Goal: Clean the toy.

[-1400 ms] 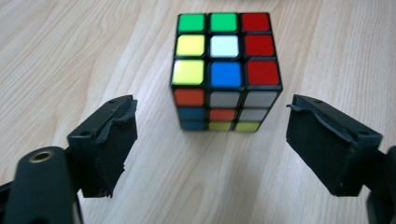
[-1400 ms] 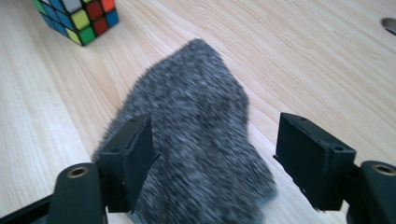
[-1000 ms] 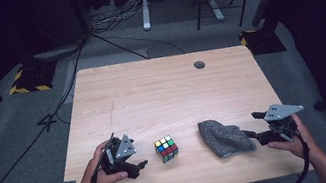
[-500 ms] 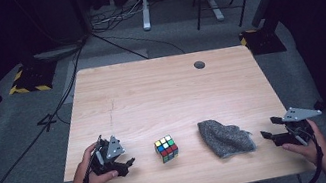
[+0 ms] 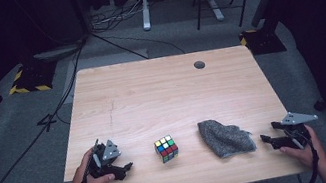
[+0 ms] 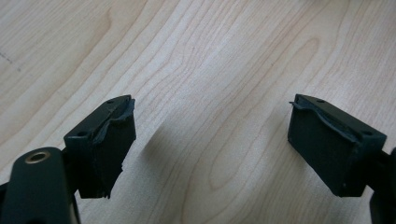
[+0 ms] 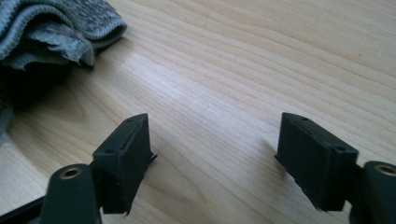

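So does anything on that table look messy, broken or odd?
Mostly the grey cloth: it lies crumpled in a heap, and its edge looks frayed in the right gripper view. The puzzle cube is scrambled and sits slightly askew on the table. Nothing spilled.

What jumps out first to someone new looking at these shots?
The colourful puzzle cube stands near the front edge of the wooden table, with a crumpled grey cloth to its right. The left gripper and right gripper flank them, jaws open and holding nothing.
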`<state>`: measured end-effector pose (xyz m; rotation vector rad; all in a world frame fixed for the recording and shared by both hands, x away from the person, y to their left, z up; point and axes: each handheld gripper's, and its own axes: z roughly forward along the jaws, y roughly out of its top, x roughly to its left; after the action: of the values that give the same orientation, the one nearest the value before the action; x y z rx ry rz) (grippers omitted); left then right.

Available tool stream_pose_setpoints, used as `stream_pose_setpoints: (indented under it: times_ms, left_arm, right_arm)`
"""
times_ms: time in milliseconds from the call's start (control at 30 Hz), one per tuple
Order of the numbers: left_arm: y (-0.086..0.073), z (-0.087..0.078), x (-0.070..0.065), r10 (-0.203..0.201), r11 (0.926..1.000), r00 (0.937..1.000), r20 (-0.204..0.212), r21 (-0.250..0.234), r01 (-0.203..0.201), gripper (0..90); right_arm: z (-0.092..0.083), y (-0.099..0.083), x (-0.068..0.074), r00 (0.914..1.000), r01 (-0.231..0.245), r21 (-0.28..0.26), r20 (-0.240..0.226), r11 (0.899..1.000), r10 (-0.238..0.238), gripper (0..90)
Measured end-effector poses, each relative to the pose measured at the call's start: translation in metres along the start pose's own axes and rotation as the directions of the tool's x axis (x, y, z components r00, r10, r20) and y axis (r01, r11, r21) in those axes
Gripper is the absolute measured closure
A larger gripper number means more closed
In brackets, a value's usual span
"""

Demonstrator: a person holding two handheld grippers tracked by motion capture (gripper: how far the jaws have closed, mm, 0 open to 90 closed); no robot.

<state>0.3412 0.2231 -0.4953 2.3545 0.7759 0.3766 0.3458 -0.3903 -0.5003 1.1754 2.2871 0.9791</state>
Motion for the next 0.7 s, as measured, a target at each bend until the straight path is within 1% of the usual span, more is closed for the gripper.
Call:
stream_pose_setpoints:
  times_ms: [33,67,100,133,167,467,567,700]
  left_arm:
    - [-0.0011,0.0009,0.0018,-0.014,0.9999,0.9998,0.013,-0.007,0.014,15.6]
    - [-0.0027,0.0024,0.0034,-0.037,0.9992,0.9989,0.031,-0.018,0.037,15.4]
    - [-0.0047,0.0042,0.0052,-0.062,0.9975,0.9964,0.057,-0.031,0.064,15.4]
    - [-0.0071,0.0053,0.0060,-0.060,0.9966,0.9965,0.057,-0.052,0.063,14.5]
    - [-0.0077,0.0055,0.0060,-0.064,0.9961,0.9963,0.058,-0.058,0.067,13.5]
    - [-0.0078,0.0055,0.0053,-0.069,0.9958,0.9962,0.054,-0.058,0.072,13.4]
    - [-0.0077,0.0055,0.0053,-0.069,0.9958,0.9962,0.054,-0.057,0.072,13.4]
    - [-0.0077,0.0055,0.0053,-0.069,0.9958,0.9962,0.054,-0.057,0.072,13.4]
  right_arm:
    - [0.0002,-0.0002,-0.0002,1.0000,-0.002,-0.003,0.000,1.000,0.002,25.2]
    - [0.0003,-0.0005,-0.0003,1.0000,-0.007,-0.003,0.001,1.000,0.007,25.2]
    - [0.0006,-0.0012,-0.0005,0.9999,-0.015,-0.009,-0.002,1.000,0.015,25.1]
    - [0.0008,-0.0022,-0.0011,0.9998,-0.019,-0.015,-0.005,1.000,0.019,25.0]
    - [0.0007,-0.0029,-0.0008,0.9998,-0.022,-0.019,-0.004,1.000,0.022,24.9]
    - [0.0007,-0.0031,-0.0007,0.9998,-0.022,-0.020,-0.003,1.000,0.022,24.9]
    - [0.0009,-0.0031,-0.0012,0.9997,-0.022,-0.020,-0.009,1.000,0.022,24.8]
    - [0.0012,-0.0028,-0.0008,0.9996,-0.026,-0.020,-0.005,0.999,0.026,24.7]
